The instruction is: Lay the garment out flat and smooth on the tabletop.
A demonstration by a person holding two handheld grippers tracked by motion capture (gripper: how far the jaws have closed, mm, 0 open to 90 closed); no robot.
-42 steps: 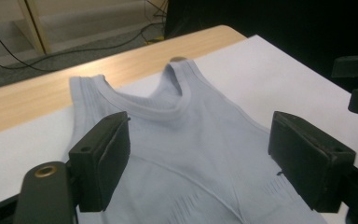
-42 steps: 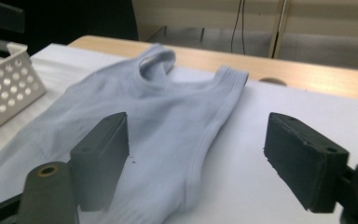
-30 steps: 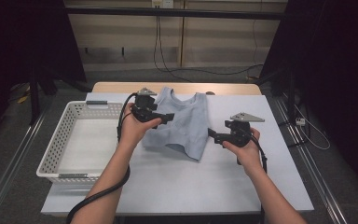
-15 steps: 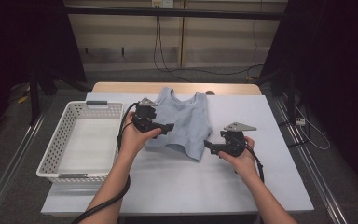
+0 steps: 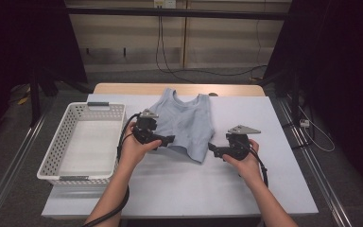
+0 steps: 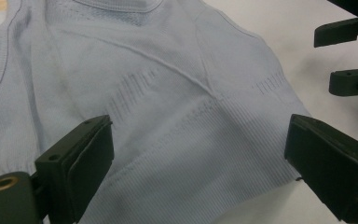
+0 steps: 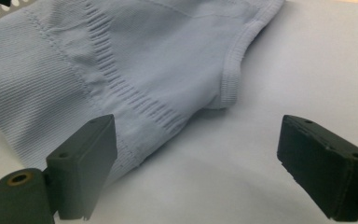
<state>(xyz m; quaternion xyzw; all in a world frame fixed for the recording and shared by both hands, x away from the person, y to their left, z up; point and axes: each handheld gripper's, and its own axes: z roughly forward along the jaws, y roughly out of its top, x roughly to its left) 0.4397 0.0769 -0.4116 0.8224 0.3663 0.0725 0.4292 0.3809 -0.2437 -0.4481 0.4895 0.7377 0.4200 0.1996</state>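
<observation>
A light blue sleeveless knit top (image 5: pixel 184 123) lies flat on the white table, neck away from me and ribbed hem toward me. My left gripper (image 5: pixel 166 140) hovers at the hem's left end. In the left gripper view its jaws (image 6: pixel 198 140) stand wide over the ribbed hem (image 6: pixel 168 93), and they have just been opening with cloth below them, not pinched. My right gripper (image 5: pixel 212 147) sits just off the hem's right corner. In its own view the right gripper (image 7: pixel 198 135) is open, having spread a little more, with the top's corner (image 7: pixel 121 56) by its left jaw. The right gripper (image 6: pixel 326 60) also appears in the left gripper view.
A white perforated plastic basket (image 5: pixel 56 156) stands empty at the table's left edge, close to my left forearm. Bare white table (image 5: pixel 194 189) spreads in front of the top and to its right. A wooden tabletop edge (image 5: pixel 123 88) runs along the back.
Both hands have come down and toward me, from the top's sides to its near hem. The left gripper moved farther; the right one slid slightly left. Both jaws look a bit wider.
</observation>
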